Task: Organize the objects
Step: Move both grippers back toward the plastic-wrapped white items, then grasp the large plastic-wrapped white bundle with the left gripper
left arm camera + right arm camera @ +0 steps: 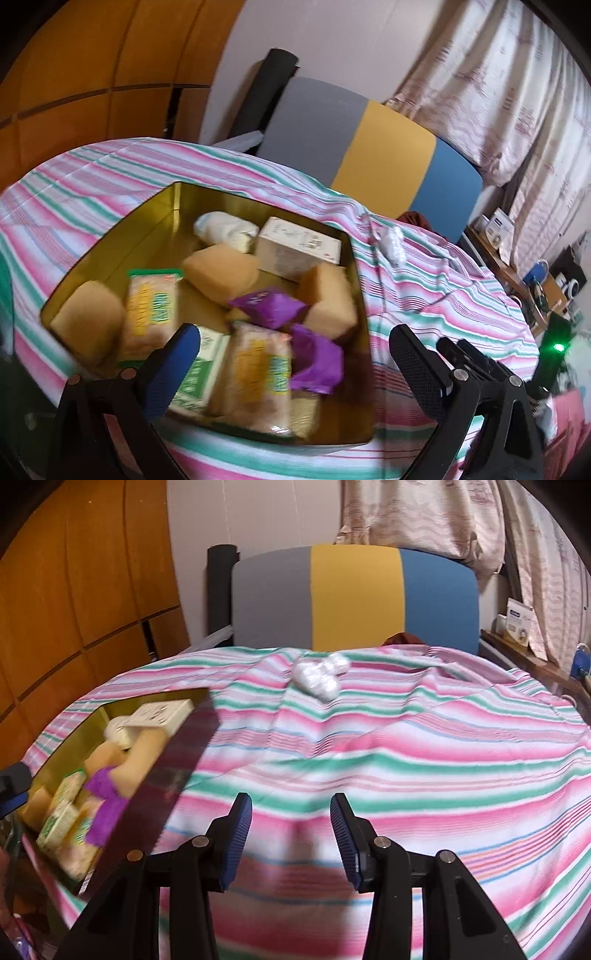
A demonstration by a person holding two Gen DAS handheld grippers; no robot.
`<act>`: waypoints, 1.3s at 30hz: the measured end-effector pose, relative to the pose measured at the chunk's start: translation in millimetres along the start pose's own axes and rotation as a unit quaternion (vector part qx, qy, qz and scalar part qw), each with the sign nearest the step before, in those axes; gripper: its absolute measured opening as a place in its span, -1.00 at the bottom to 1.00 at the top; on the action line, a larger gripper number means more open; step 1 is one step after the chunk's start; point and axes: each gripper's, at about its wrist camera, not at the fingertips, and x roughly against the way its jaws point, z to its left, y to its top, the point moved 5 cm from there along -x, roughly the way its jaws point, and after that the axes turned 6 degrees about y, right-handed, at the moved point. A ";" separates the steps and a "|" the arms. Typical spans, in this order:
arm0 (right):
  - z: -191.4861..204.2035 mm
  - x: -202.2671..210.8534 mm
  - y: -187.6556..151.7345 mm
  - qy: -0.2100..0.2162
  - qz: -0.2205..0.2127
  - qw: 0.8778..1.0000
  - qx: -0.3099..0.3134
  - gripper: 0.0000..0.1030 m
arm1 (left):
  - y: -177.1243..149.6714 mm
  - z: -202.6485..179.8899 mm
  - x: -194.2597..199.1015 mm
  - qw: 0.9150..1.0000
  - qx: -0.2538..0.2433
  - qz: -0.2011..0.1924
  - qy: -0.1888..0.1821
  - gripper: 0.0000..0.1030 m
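A gold tin box [110, 236] sits on the striped cloth [436, 295], full of snacks: tan cakes [221, 273], purple packets [269, 304], yellow-green cracker packs [153, 310] and a white carton [295, 249]. My left gripper [295, 358] is open and empty over the box's near edge. The box also shows at the left of the right wrist view [173, 775]. My right gripper [291, 834] is open and empty above the bare cloth [406, 757]. A clear plastic-wrapped white bundle [319, 675] lies on the cloth far ahead; it also shows in the left wrist view [391, 240].
A grey, yellow and blue chair back [354, 598] stands behind the table. A wooden wardrobe [74, 590] is at the left. Curtains [424, 517] and a cluttered shelf [517, 627] are at the right. A green light [559, 347] glows at the right.
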 end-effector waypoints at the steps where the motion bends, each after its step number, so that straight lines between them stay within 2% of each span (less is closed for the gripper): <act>1: -5.6 -2.3 2.8 -0.006 0.000 1.000 0.002 -0.13 | 1.3 -5.5 -1.3 1.000 -0.004 0.001 -0.003 1.00; 3: -16.2 -6.6 8.5 -0.020 -0.004 1.000 0.009 -0.13 | 5.4 -20.3 -5.8 1.000 -0.014 0.004 -0.011 1.00; 6: -36.4 -12.8 19.4 -0.064 -0.014 0.997 0.029 -0.13 | 13.4 -45.4 -14.3 0.999 -0.031 0.006 -0.021 1.00; 9: -62.9 -16.5 31.8 -0.110 -0.031 0.993 0.035 -0.12 | 22.2 -69.1 -22.4 0.998 -0.056 -0.003 -0.014 1.00; 13: -103.6 -22.9 35.7 -0.150 -0.035 0.988 -0.004 -0.09 | 34.2 -100.0 -42.4 0.998 -0.067 0.004 -0.016 1.00; 17: -126.5 -27.3 28.0 -0.145 -0.029 0.987 -0.057 -0.09 | 45.3 -134.7 -81.4 0.997 -0.068 0.036 -0.024 1.00; 20: -128.0 -24.6 26.1 -0.135 -0.040 0.988 -0.061 -0.05 | 50.8 -162.3 -119.2 0.995 -0.079 0.062 -0.020 0.99; 23: -125.8 -22.9 25.0 -0.138 -0.048 0.988 -0.058 -0.03 | 58.5 -180.4 -157.3 0.994 -0.068 0.083 -0.011 0.99; 24: -125.7 -22.1 24.6 -0.141 -0.050 0.987 -0.057 -0.03 | 61.9 -184.9 -167.5 0.994 -0.063 0.083 -0.006 0.99; 28: -122.3 -17.4 24.5 -0.147 -0.063 0.986 -0.051 -0.02 | 79.8 -208.8 -200.1 0.997 -0.075 0.031 -0.006 1.00; 30: -121.2 -15.5 24.5 -0.148 -0.069 0.985 -0.049 -0.02 | 84.5 -216.5 -219.5 0.996 -0.091 0.017 0.014 1.00; 33: -123.5 -13.9 23.9 -0.147 -0.076 0.985 -0.054 -0.01 | 84.3 -224.4 -248.5 0.992 -0.116 0.019 0.044 1.00; 36: -126.7 -15.9 22.9 -0.149 -0.072 0.984 -0.062 -0.01 | 81.4 -226.7 -267.5 0.991 -0.123 0.023 0.050 0.99; 39: -127.6 -17.4 22.0 -0.148 -0.069 0.984 -0.066 -0.01 | 76.2 -230.8 -282.3 0.989 -0.140 0.032 0.045 0.81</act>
